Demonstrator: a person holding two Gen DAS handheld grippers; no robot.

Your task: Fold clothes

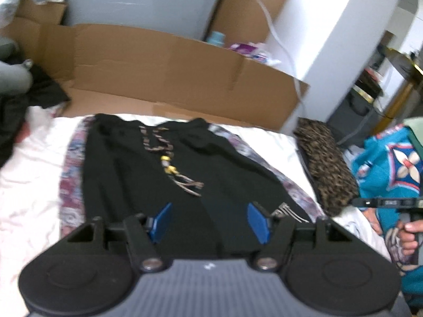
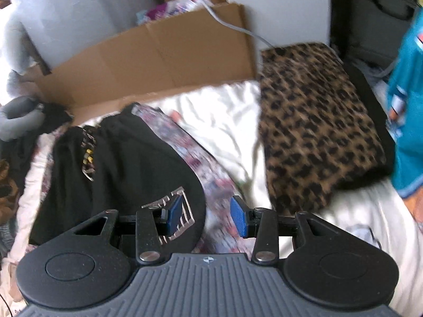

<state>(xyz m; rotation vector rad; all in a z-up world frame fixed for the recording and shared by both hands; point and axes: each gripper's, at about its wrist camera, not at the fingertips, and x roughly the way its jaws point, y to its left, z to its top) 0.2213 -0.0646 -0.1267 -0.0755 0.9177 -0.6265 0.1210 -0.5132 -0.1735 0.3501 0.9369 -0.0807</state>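
Black garment (image 1: 185,174) spread flat on the bed sheet (image 1: 31,163) — unfolded yet; left gripper (image 1: 210,222) and right gripper (image 2: 205,218) hover agape, empty — folding's all ahead.

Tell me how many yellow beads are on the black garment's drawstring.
2 show: one yellow bead higher on the drawstring, another just below it, on the black garment. Blur may hide more.

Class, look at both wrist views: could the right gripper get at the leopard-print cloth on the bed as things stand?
Probably yes. The right gripper is open and holds nothing, and the leopard-print cloth lies uncovered ahead to its right, with only bare white sheet between them.
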